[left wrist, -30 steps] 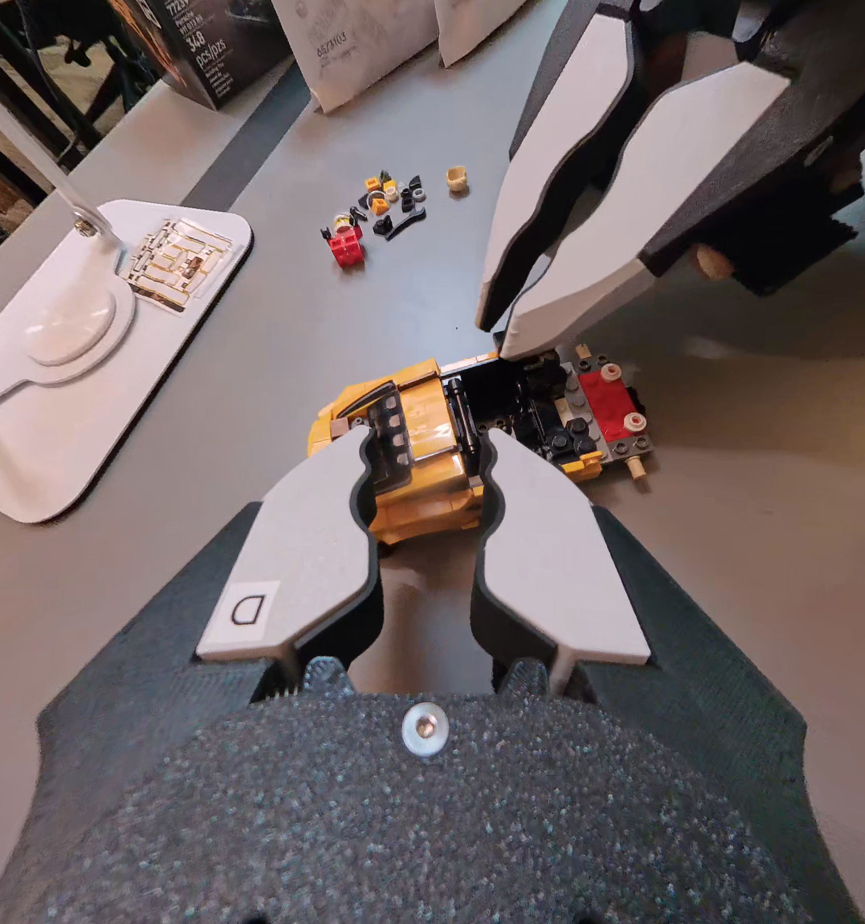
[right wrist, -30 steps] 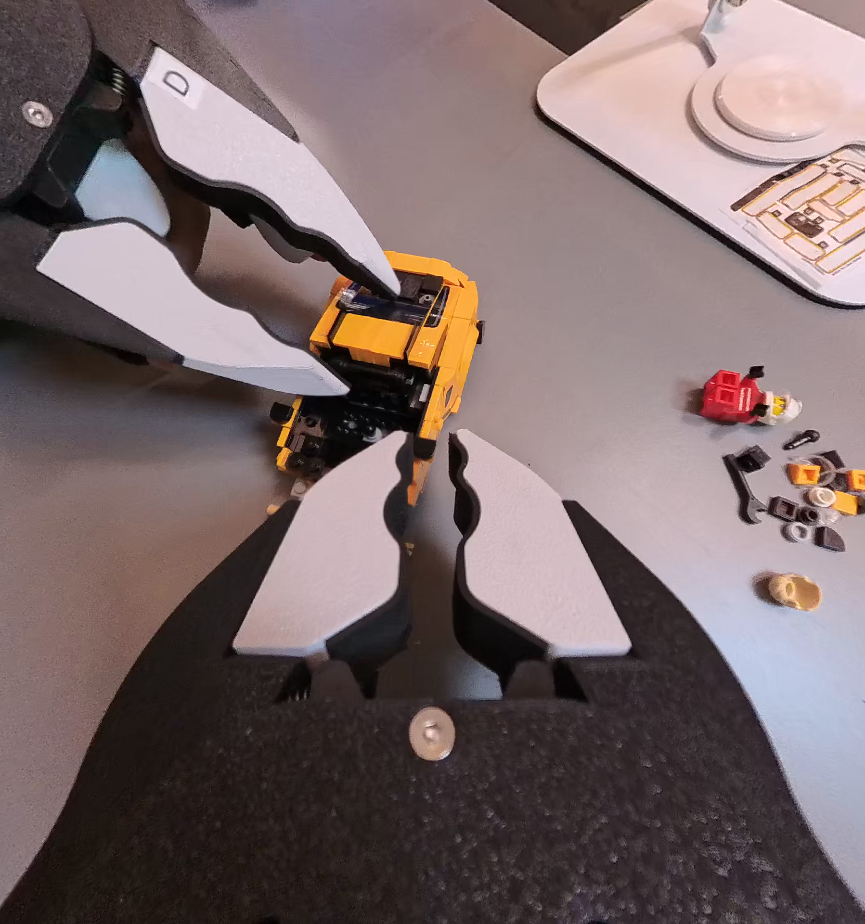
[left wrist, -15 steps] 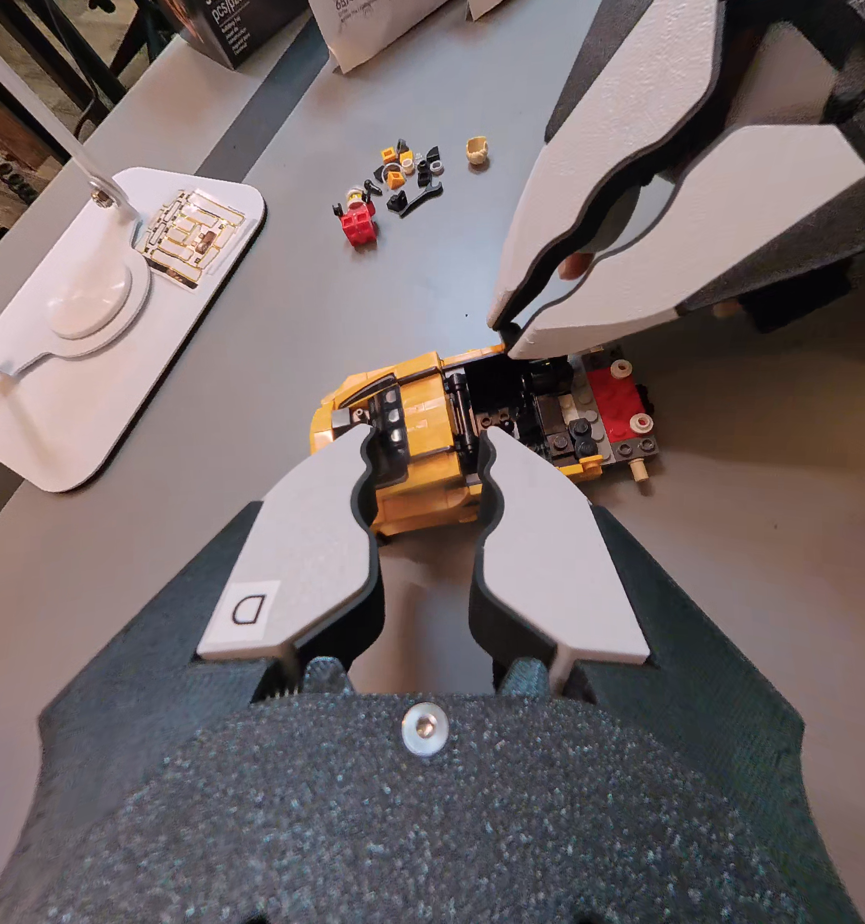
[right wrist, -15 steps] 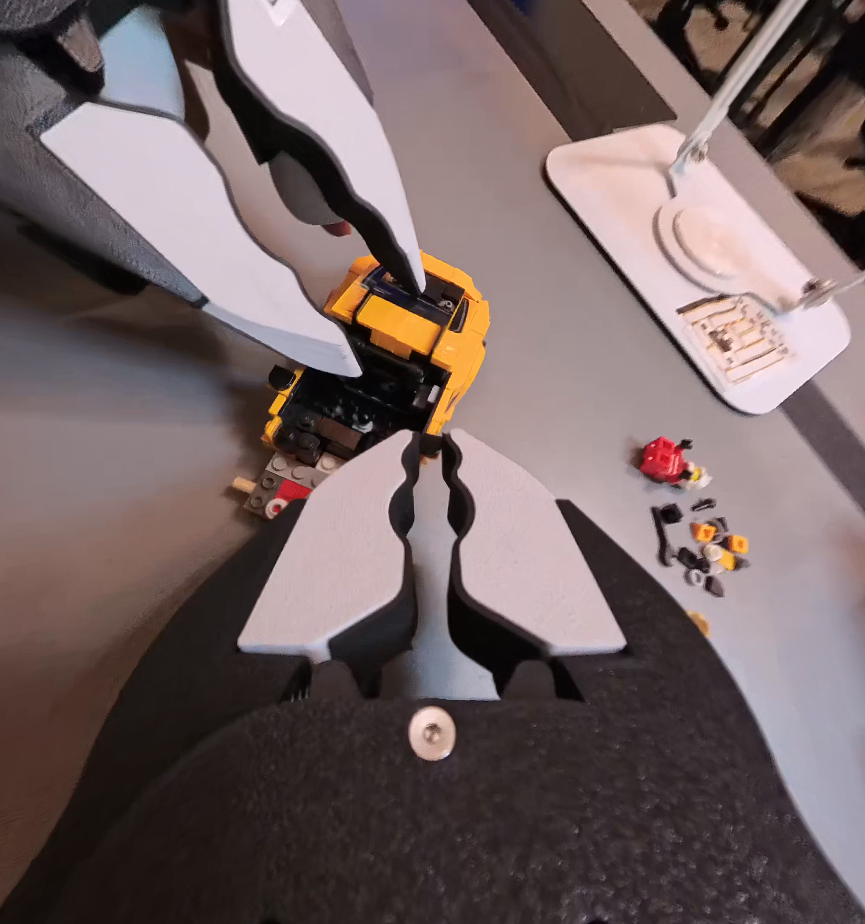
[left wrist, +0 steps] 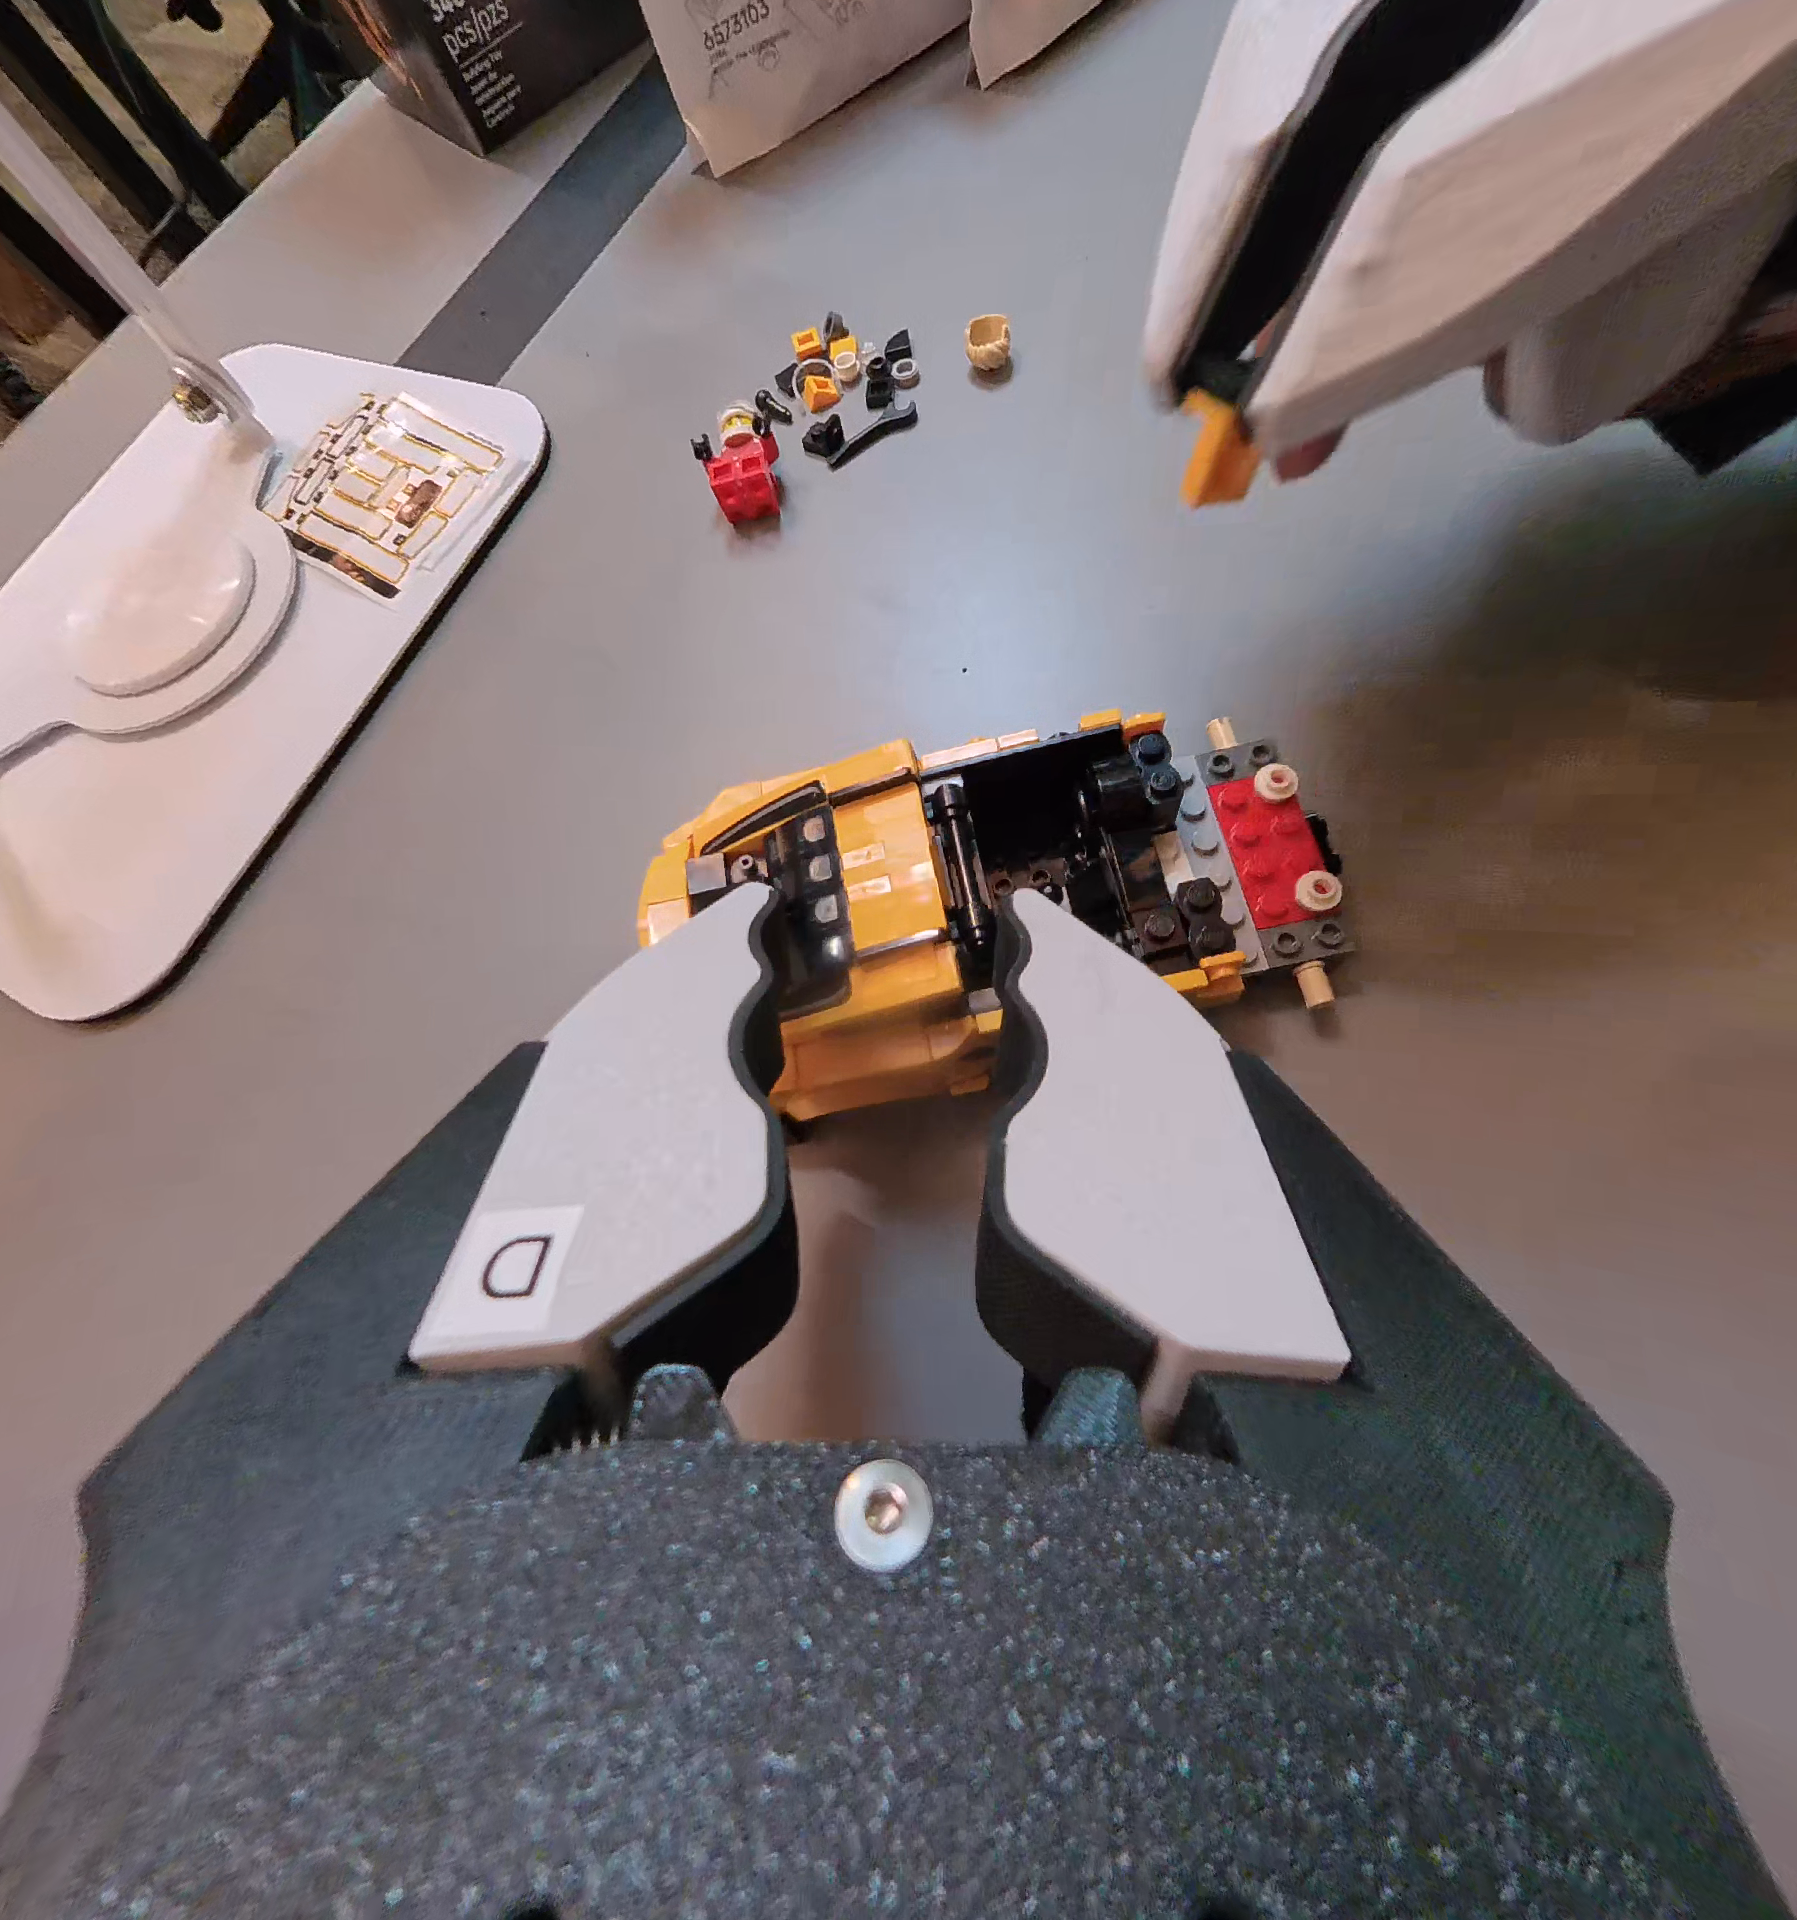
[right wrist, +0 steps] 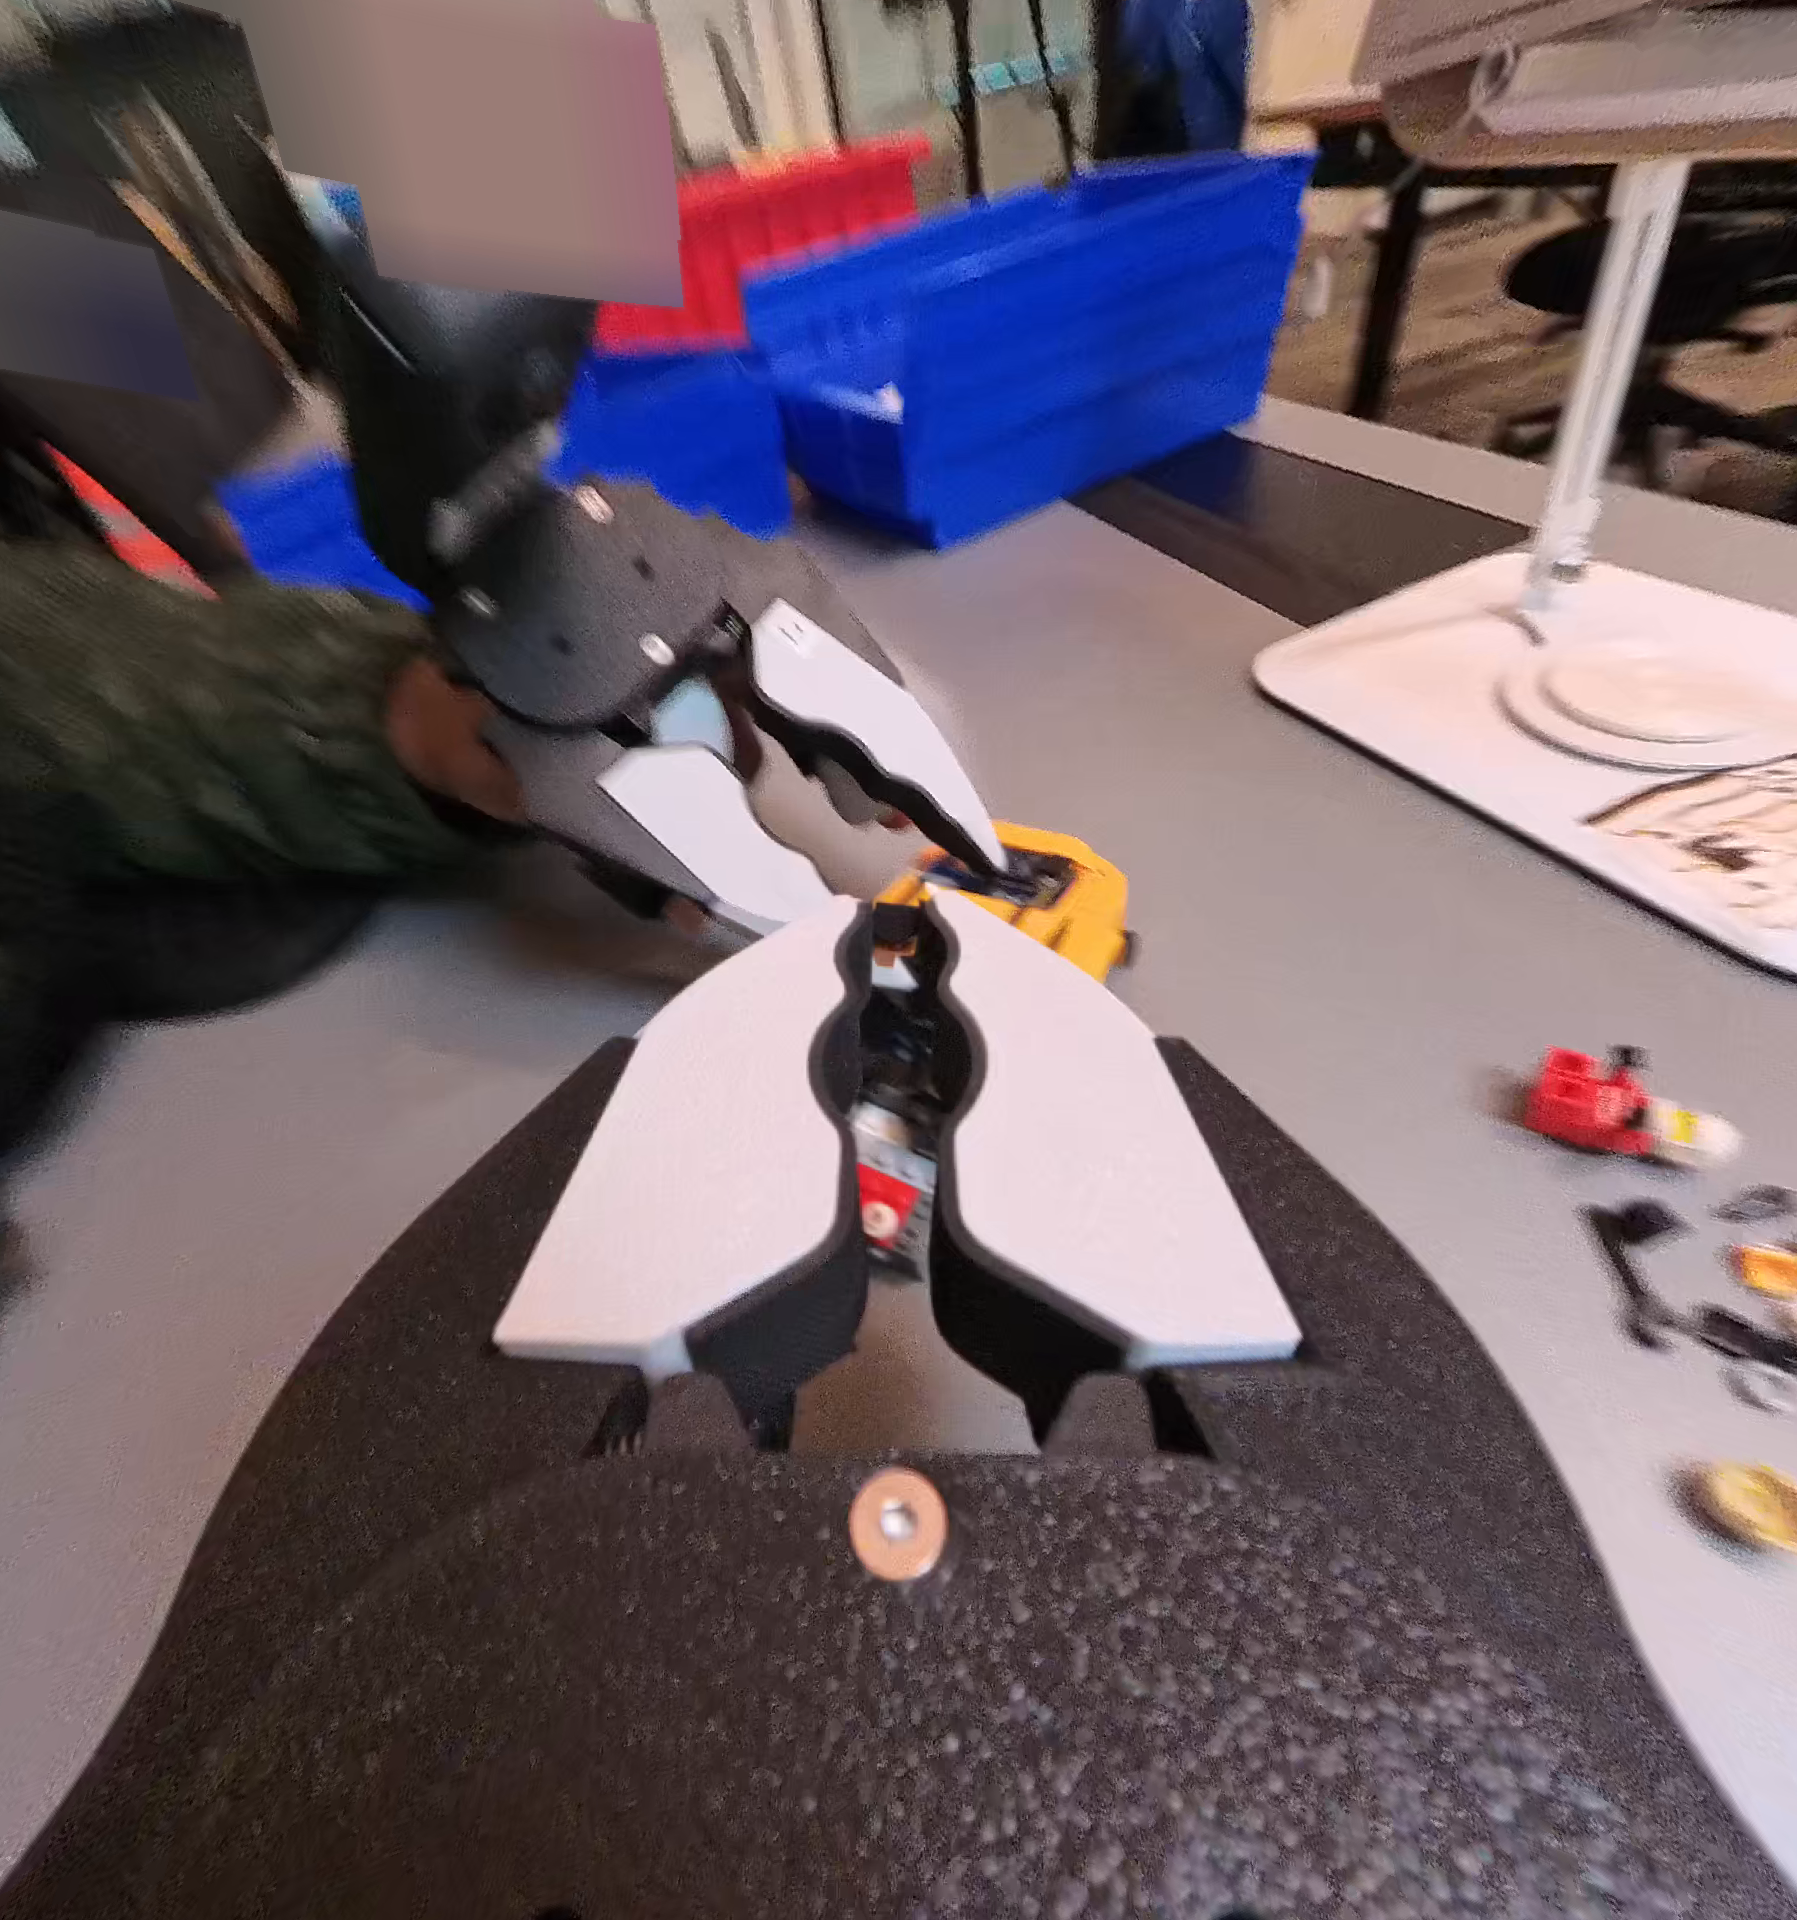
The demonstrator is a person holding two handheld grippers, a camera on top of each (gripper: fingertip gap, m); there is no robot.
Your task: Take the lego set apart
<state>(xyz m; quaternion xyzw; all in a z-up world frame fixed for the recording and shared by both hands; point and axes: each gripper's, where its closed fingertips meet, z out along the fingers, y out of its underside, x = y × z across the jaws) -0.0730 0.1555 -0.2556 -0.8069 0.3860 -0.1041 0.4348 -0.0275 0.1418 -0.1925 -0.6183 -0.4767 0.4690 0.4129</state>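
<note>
Partly done | left gripper (left wrist: 878, 935) jaws clamp yellow car (left wrist: 873, 914) | right gripper (left wrist: 1221, 390) jaws pinch orange brick (left wrist: 1218, 462), lifted clear | loose pieces (left wrist: 821, 400) on tabletop (left wrist: 977, 613) | most of car left

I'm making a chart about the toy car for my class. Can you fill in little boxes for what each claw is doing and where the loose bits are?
left claw: shut on yellow brick-built toy car, on grey table
right claw: lifted above table, pinching small orange brick piece
loose small bricks: heaped beyond car
red toy figure: lying beside heap
</note>
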